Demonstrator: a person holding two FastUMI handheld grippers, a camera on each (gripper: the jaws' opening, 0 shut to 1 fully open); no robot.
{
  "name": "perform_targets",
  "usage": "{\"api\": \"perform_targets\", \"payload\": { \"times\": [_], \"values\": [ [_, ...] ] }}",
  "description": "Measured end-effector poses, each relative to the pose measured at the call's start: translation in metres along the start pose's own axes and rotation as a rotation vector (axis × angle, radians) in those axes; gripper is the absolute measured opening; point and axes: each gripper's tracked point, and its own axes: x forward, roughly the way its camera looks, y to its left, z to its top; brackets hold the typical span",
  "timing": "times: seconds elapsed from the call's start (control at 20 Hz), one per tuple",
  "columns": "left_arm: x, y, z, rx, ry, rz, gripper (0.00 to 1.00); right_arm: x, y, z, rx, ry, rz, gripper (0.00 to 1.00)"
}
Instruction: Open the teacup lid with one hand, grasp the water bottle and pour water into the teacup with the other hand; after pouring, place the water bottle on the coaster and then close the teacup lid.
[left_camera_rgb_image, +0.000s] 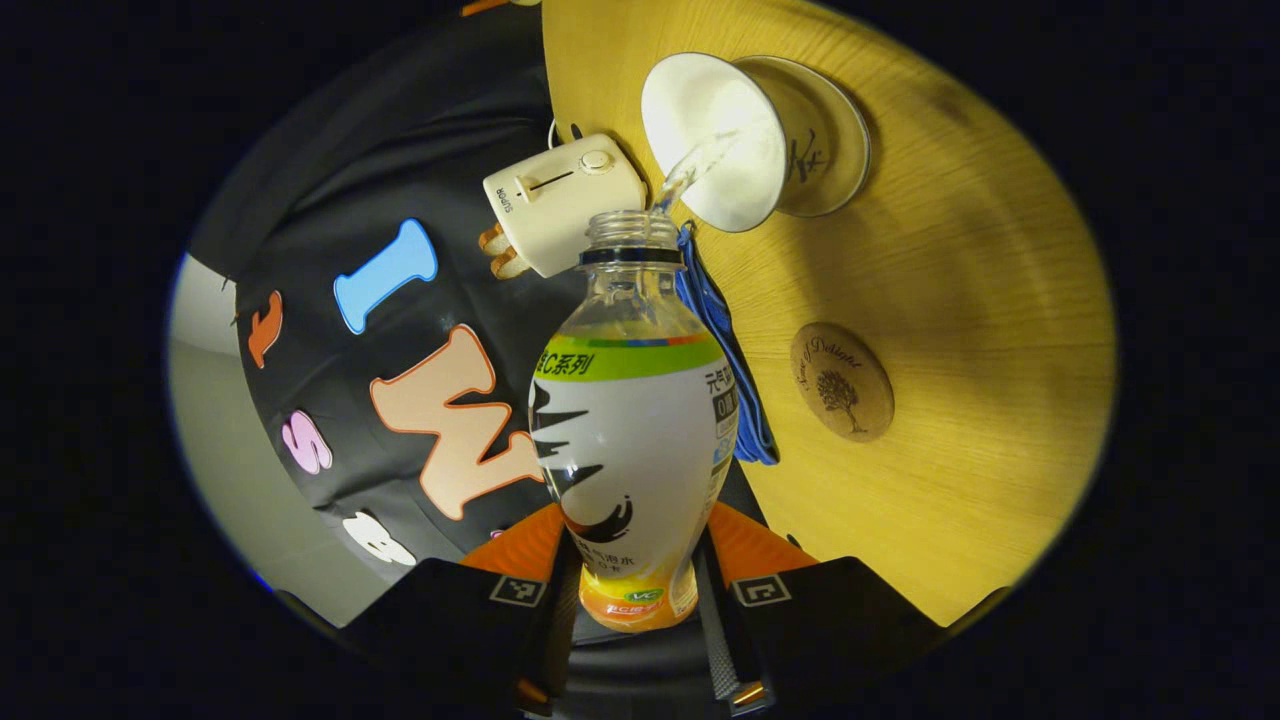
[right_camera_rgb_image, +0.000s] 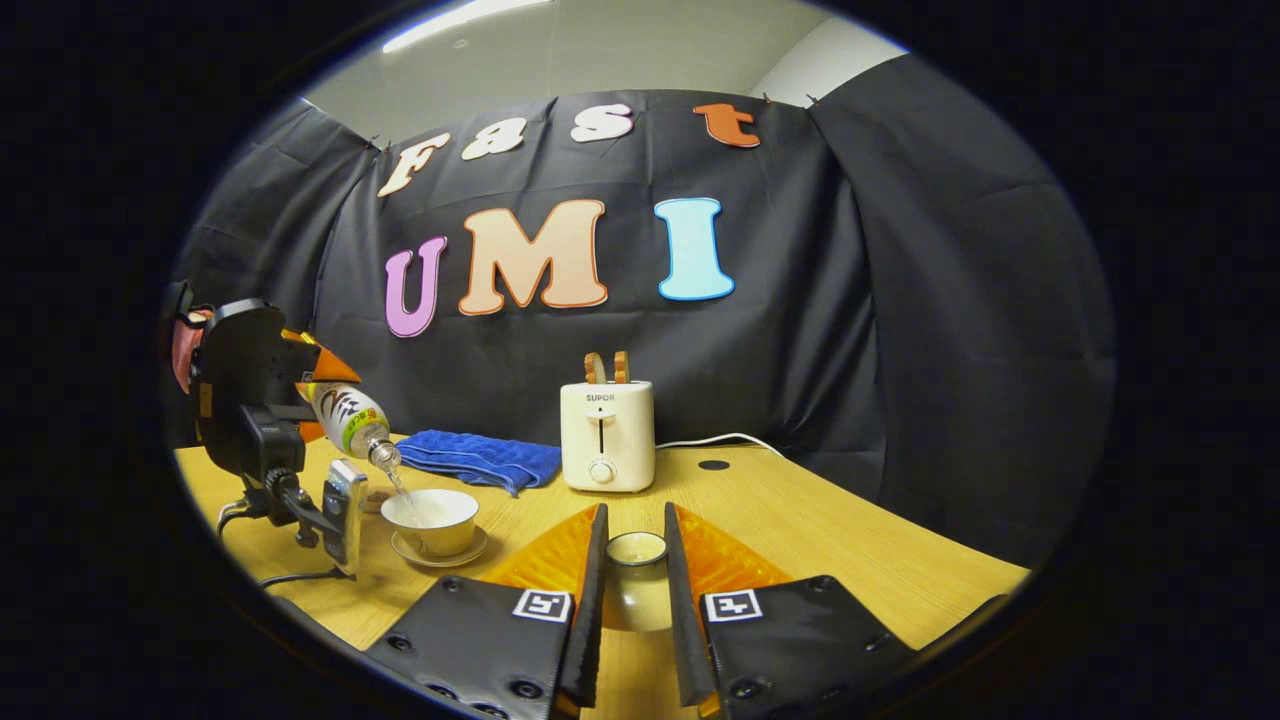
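Left gripper view looks along the left claw (left_camera_rgb_image: 632, 590), which is clenched on the lower body of the water bottle (left_camera_rgb_image: 632, 440). The bottle is tipped, its open neck aimed at the white teacup (left_camera_rgb_image: 715, 140) on its saucer (left_camera_rgb_image: 835, 140), and a thin stream of water runs from neck to cup. The pouring step is in hand. Beside the cup on the wooden bench (left_camera_rgb_image: 980, 300), the round coaster (left_camera_rgb_image: 842, 381) lies bare, near a blue cloth (left_camera_rgb_image: 725, 340) and a white toaster (left_camera_rgb_image: 560, 200).

Right gripper view shows the right claw (right_camera_rgb_image: 636, 590) grasping the teacup lid (right_camera_rgb_image: 637, 575) between both fingers, held off to the side of the teacup (right_camera_rgb_image: 432, 520), with the left claw (right_camera_rgb_image: 300, 400) pouring at far left.

Next, judging by the task, the bottle must be brought upright to stop the flow, then carried to the coaster and set down standing. After that the lid goes back over the cup.
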Motion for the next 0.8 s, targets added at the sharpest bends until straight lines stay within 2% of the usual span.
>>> {"api": "perform_targets", "payload": {
  "times": [0.3, 0.8],
  "values": [
    [-0.001, 0.022, -0.001, 0.076, -0.006, 0.028, 0.52, 0.000, 0.001, 0.001, 0.000, 0.001, 0.001, 0.33],
    [-0.002, 0.028, 0.003, 0.154, -0.011, 0.021, 0.52, -0.001, 0.001, 0.000, 0.001, 0.002, 0.003, 0.33]
  ]
}}
